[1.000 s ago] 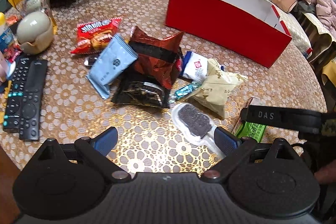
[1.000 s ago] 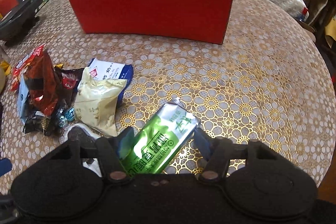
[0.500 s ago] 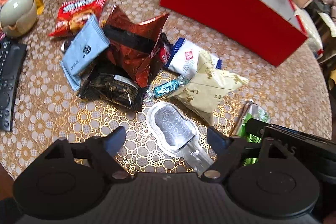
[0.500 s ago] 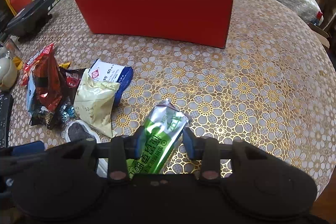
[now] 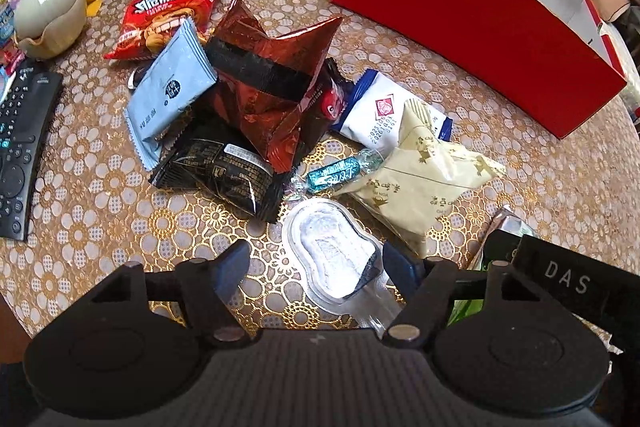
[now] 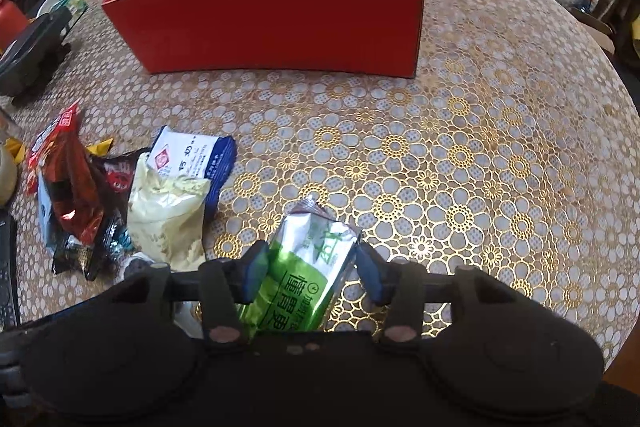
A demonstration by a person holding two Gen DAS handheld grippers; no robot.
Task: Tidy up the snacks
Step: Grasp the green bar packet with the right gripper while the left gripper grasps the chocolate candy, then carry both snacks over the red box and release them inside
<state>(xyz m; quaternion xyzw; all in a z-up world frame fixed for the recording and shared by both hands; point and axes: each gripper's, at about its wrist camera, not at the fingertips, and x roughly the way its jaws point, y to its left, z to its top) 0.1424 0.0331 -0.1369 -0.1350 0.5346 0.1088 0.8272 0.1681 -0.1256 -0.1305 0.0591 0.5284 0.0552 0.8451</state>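
spreading across both views was a round table (image 6: 480,167) under a gold flower-patterned cloth, and at the top of each frame stood an open red box (image 6: 280,23) with a white inside. left of centre in the left wrist view lay the pile of snacks: a crumpled red foil bag (image 5: 276,87) on top, a pale blue packet (image 5: 172,91) leaning on its left side, a black packet (image 5: 224,175) below it, a cream pouch (image 5: 420,187) to the right. a dark remote (image 5: 20,147) lay at the left edge. low in the right wrist view, the right gripper (image 6: 312,271) had a green packet (image 6: 304,279) between its jaws, which were opening; whether the pads pressed it was unclear. low in the left wrist view, the left gripper (image 5: 316,267) was closing around a clear-wrapped dark biscuit (image 5: 332,259), the right pad at its edge, the left pad apart.
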